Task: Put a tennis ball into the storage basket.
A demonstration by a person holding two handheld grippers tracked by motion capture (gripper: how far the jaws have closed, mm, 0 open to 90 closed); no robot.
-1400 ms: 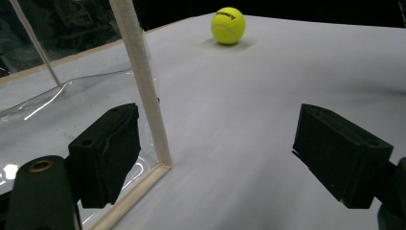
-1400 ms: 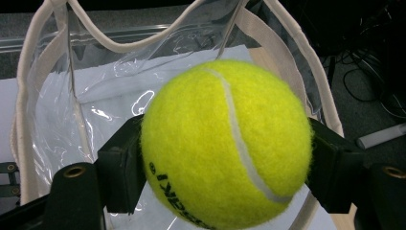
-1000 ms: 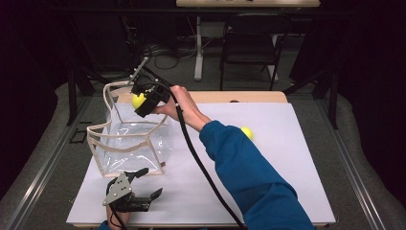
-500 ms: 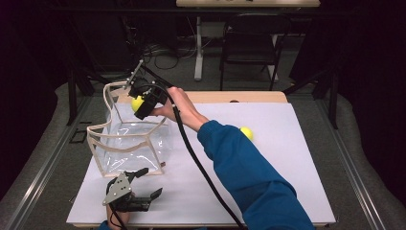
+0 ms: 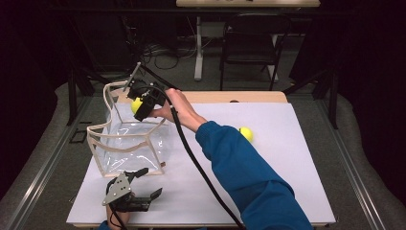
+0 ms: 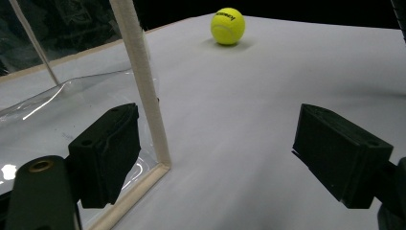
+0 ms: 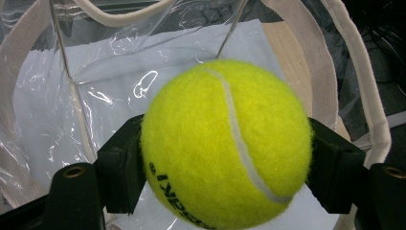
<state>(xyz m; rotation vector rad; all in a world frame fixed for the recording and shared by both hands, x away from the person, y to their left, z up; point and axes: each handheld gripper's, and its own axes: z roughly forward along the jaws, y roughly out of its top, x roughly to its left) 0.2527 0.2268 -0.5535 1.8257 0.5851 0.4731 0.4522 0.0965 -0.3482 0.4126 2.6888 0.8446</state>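
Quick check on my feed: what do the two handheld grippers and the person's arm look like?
Both are black. The left gripper has blocky black jaws and a grey three-cornered plate on top. The right gripper trails a black cable along the arm, which wears a blue sleeve.

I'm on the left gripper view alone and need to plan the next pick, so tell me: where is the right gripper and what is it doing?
Observer: The right gripper is over the clear bag, jaws shut on a tennis ball.
Operator: Is that ball inside the bag yet?
Observer: Not yet; in the right gripper view it hangs above the bag's open mouth, cream rim around it.
Operator: And my own gripper, seen from above?
Observer: The left gripper sits open near the table's front edge, just before the bag's near corner.
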